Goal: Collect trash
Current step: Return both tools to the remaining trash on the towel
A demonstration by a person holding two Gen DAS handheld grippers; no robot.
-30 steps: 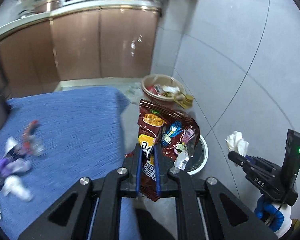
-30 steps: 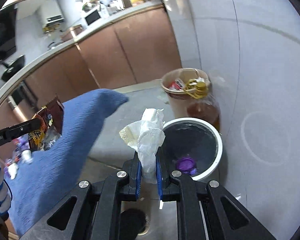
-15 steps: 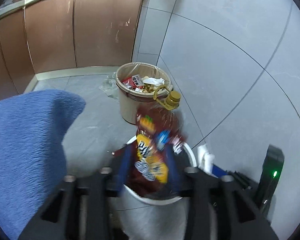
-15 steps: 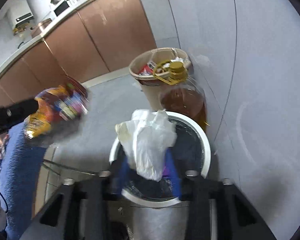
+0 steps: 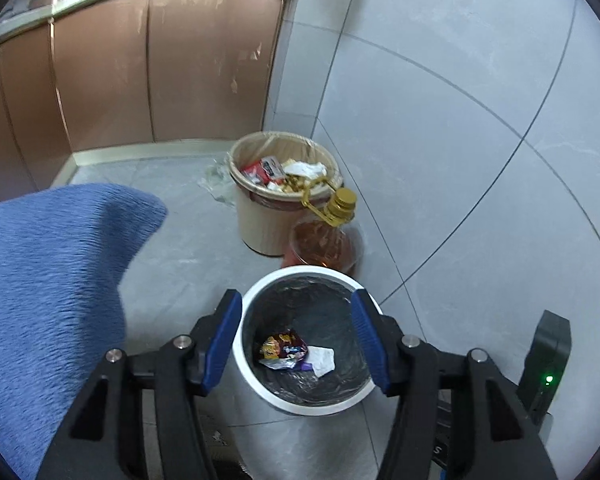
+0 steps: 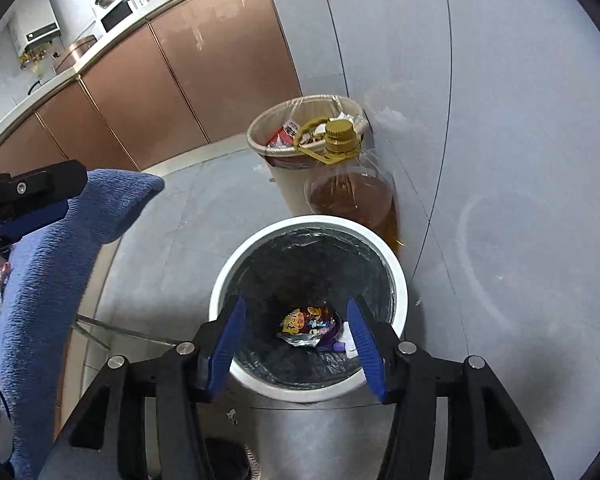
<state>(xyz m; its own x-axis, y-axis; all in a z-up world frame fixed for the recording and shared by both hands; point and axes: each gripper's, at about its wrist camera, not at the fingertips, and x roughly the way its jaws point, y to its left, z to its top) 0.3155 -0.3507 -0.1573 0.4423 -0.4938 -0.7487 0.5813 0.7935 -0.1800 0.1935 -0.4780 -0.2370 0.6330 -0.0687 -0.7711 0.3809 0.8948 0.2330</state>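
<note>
Nearest, the left gripper (image 5: pixel 296 336) and the right gripper (image 6: pixel 296 344) both hang over the white bin (image 5: pixel 260 292) with its black liner, jaws opening and nothing between the blue pads. At the bin's bottom lie the snack wrapper (image 5: pixel 281 349) and, touching it, the crumpled tissue (image 5: pixel 323 360) (both plainly inside). To the left droops a blue cloth (image 5: pixel 48 280). Just behind the bin stands an oil jug (image 6: pixel 352 196) with a yellow cap, then a beige waste basket (image 5: pixel 260 224) full of rubbish, and farthest off brown kitchen cabinets (image 5: pixel 140 68).
</note>
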